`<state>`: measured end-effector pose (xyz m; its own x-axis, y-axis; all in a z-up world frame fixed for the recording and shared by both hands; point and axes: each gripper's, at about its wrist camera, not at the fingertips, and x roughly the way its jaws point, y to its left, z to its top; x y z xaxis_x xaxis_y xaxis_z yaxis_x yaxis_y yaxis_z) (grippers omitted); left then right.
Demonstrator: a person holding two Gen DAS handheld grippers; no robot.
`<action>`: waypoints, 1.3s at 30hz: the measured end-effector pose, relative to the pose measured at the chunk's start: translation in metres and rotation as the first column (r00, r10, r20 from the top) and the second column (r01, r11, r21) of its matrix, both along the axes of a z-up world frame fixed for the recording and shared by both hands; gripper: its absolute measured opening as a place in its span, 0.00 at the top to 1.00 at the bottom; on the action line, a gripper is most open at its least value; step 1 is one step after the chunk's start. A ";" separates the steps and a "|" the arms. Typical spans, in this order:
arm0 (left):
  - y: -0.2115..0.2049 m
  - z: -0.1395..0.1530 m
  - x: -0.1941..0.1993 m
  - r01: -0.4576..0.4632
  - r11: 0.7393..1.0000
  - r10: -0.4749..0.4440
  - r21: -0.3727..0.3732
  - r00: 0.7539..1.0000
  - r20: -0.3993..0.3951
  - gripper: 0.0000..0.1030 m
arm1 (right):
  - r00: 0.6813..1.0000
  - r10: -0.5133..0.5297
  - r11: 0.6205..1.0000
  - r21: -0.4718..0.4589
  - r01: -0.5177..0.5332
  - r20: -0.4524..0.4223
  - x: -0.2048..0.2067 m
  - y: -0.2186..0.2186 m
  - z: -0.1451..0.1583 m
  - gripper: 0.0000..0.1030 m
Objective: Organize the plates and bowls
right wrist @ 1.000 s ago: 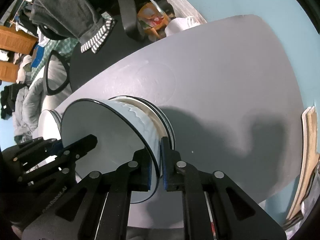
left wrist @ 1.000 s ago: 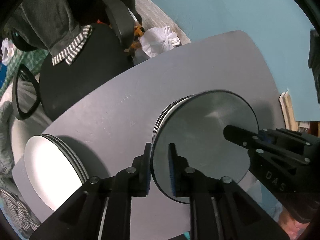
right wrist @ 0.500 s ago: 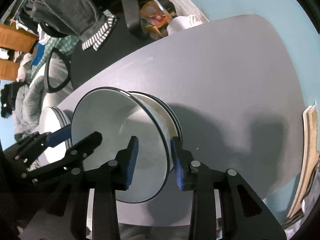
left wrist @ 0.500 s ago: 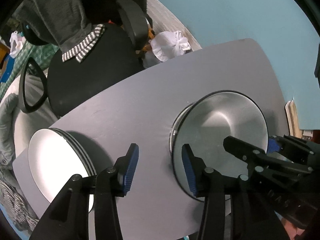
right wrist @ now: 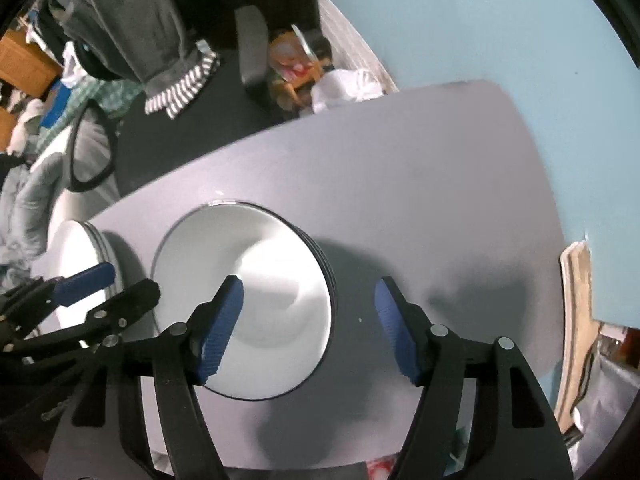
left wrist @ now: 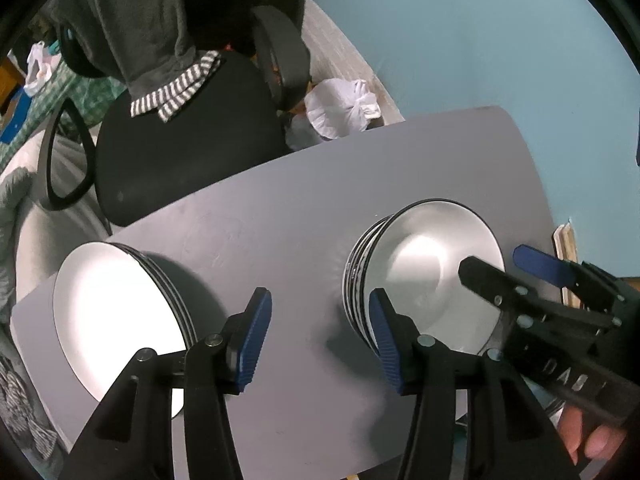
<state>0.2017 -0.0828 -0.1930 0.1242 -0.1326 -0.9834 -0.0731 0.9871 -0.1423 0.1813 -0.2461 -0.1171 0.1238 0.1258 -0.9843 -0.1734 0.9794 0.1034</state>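
Note:
A stack of white bowls with dark rims [left wrist: 424, 276] stands on the grey table [left wrist: 304, 216]; it also shows in the right wrist view [right wrist: 256, 300]. A stack of white plates [left wrist: 116, 316] sits at the table's left end, seen too in the right wrist view [right wrist: 78, 248]. My left gripper [left wrist: 320, 336] is open and empty, between the two stacks, its right finger beside the bowls. My right gripper [right wrist: 308, 320] is open and empty, above the right rim of the bowl stack; it shows in the left wrist view [left wrist: 520, 264].
A black office chair [left wrist: 180, 140] with a grey garment [left wrist: 132, 28] stands behind the table. A white bag [left wrist: 344, 108] lies on the floor by the blue wall [left wrist: 460, 40]. A wooden board [right wrist: 576, 320] leans at the table's right end.
Both grippers were shut on the rim of the top bowl, holding it tilted. They set it onto the stack, opened and drew back.

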 end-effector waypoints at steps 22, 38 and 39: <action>0.019 0.048 -0.030 0.004 0.999 0.000 -0.036 0.995 0.104 0.50 | 0.945 0.166 0.945 -0.318 -0.072 0.280 -0.024 0.023 0.068 0.34; 0.045 0.090 -0.076 -0.029 0.999 0.036 -0.042 0.982 0.187 0.50 | 0.931 0.138 0.973 -0.222 -0.064 0.337 -0.059 0.029 0.105 0.34; 0.047 0.091 -0.080 -0.031 0.999 0.039 -0.043 0.981 0.190 0.50 | 0.926 0.143 0.971 -0.230 -0.064 0.350 -0.062 0.031 0.108 0.34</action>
